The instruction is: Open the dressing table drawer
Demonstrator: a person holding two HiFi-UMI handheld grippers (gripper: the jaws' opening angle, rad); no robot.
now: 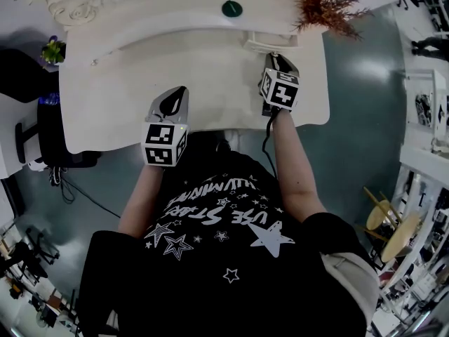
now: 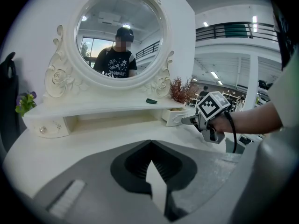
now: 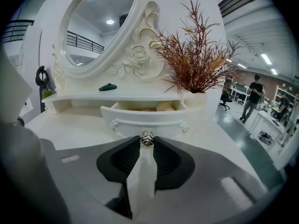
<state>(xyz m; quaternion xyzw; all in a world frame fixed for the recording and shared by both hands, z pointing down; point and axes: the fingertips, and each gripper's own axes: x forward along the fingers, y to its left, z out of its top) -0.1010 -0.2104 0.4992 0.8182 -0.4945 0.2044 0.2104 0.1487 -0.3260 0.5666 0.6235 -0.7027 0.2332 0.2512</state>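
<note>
The white dressing table (image 1: 196, 76) carries a small drawer (image 3: 148, 115) at its right, pulled partly out so its inside shows. My right gripper (image 3: 147, 139) is shut on the drawer's silver knob (image 3: 147, 137), which sits between the jaw tips. In the head view that right gripper (image 1: 277, 60) reaches to the drawer (image 1: 270, 42). My left gripper (image 2: 150, 143) hovers over the tabletop with its tips touching and nothing between them; the left gripper (image 1: 172, 104) stands over the table's front part.
A round mirror (image 2: 119, 36) stands at the back. A dried reddish plant (image 3: 194, 59) stands beside the drawer, a green object (image 3: 108, 87) on the shelf (image 2: 107, 107). A second small drawer (image 2: 46, 127) sits at the left. A black chair (image 1: 28, 111) is left of the table.
</note>
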